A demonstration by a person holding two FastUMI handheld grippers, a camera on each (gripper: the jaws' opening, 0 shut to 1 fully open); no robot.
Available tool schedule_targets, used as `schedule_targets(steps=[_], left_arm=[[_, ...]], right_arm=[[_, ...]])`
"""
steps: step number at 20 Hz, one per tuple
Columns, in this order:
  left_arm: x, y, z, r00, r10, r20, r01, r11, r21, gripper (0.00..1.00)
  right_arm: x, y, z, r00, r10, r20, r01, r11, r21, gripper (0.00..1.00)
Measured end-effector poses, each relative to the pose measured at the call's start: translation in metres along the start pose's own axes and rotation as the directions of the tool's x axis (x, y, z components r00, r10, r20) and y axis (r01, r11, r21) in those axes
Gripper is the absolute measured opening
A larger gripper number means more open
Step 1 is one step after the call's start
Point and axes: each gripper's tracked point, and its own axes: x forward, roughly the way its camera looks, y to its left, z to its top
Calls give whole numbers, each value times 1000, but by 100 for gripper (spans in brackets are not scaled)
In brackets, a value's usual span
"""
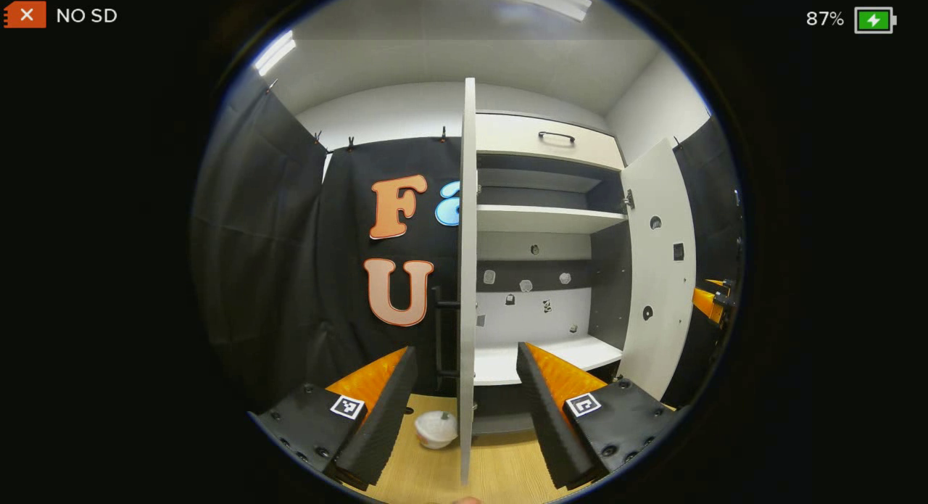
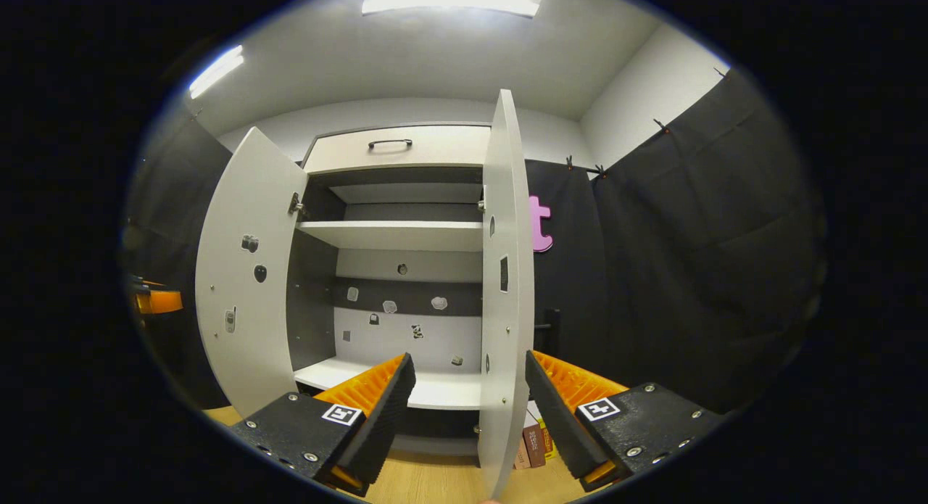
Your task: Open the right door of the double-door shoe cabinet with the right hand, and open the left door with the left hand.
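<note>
Currently both doors of the shoe cabinet (image 2: 406,272) stand swung out. In the left gripper view, the left door (image 1: 467,272) is edge-on straight ahead of you, running down between your left gripper's (image 1: 466,410) fingers; the fingers are spread wide, one pad on each side of the panel edge, neither visibly pressing on it. The right door (image 1: 656,272) hangs open at the far side of that view, with your other gripper's orange body (image 1: 709,301) just past it.

In the right gripper view, the right door (image 2: 506,294) is likewise edge-on between your right gripper's (image 2: 470,402) fingers. Fingers well apart; contact with the panel cannot be confirmed. The left door (image 2: 246,286) is open wide at the far side of that view, an orange gripper part (image 2: 156,299) beyond it.

Cabinet interior: a white upper shelf (image 2: 391,236), a white bottom shelf (image 2: 435,388), a back panel with small cut-outs. A drawer front with a dark handle (image 2: 389,143) sits above the opening.

Around: a white round object (image 1: 436,428) on the wooden floor (image 1: 500,468) just beside the left door's lower edge; small boxes (image 2: 534,442) on the floor by the right door's foot. Black cloth walls on both sides.
</note>
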Motion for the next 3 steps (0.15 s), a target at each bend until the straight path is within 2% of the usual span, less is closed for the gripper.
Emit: schedule_targets(steps=[3], left_arm=[[1, 0, 4, 1000, 9, 16, -10, 1000, 4, 82]], right_arm=[[1, 0, -2, 1000, 3, -4, -3, 1000, -4, 93]])
